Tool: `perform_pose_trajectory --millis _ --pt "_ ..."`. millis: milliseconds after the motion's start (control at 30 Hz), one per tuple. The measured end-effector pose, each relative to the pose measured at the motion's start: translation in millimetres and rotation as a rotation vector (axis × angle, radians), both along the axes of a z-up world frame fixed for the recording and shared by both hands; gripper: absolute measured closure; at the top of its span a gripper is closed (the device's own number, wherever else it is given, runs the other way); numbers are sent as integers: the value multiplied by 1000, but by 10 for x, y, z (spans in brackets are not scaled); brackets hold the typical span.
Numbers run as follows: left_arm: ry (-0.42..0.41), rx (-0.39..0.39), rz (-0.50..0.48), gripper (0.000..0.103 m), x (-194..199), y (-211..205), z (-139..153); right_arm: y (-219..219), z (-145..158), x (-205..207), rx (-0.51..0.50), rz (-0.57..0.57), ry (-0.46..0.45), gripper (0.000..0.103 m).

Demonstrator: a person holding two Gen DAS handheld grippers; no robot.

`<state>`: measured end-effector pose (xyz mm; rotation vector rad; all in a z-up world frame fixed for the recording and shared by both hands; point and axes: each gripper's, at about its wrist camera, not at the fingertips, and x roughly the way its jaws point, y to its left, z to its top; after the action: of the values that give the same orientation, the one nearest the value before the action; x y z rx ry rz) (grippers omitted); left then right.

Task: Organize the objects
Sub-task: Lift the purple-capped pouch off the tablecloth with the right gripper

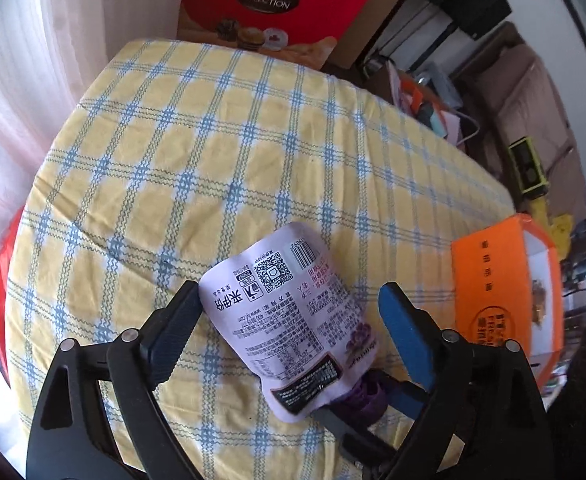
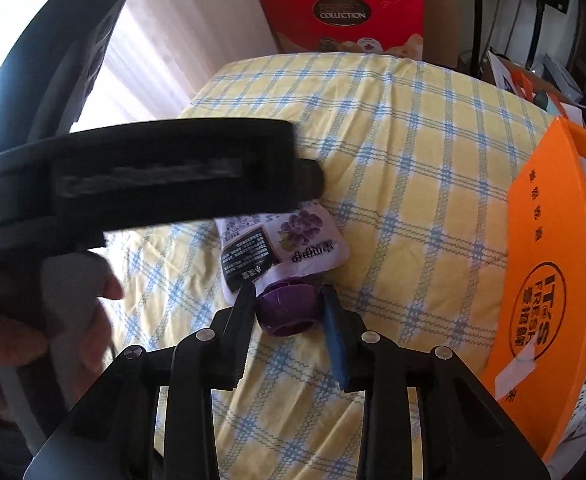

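A pale lilac spouted pouch [image 1: 289,320] with printed text, a QR code and a purple cap [image 2: 289,312] lies on the yellow and blue checked tablecloth [image 1: 213,140]. My left gripper [image 1: 289,300] is open, its fingers on either side of the pouch and apart from it. My right gripper [image 2: 287,294] is shut on the purple cap, and its fingertips [image 1: 373,404] show in the left wrist view at the cap. The left gripper's black body [image 2: 141,172] hides the pouch's upper half in the right wrist view.
An orange box [image 2: 545,280] stands at the table's right edge and also shows in the left wrist view [image 1: 501,284]. A red "Collection" box [image 1: 269,4] leans behind the table's far edge. Cluttered shelves and boxes fill the right background. A bright curtain hangs at left.
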<state>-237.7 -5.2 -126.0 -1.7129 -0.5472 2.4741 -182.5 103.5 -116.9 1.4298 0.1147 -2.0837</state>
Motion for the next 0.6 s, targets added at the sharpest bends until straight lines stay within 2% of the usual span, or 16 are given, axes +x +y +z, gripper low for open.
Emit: perform_pose_trajectory --millis 33,100,233,333,600 --pt "10 -12 3 18 9 18 -2 -11 -2 8 -2 3 0 70" --pt "32 -51 8 27 38 55 -1 -28 -10 23 -4 7 -3 70" --pt "58 -95 -20 28 76 122 13 -43 -25 32 -2 7 -7 70" --pt "74 -83 -10 43 86 76 64 -32 -27 29 -9 1 -10 71" --pt "87 -59 -5 46 108 21 173 0 9 43 -14 -12 2 71"
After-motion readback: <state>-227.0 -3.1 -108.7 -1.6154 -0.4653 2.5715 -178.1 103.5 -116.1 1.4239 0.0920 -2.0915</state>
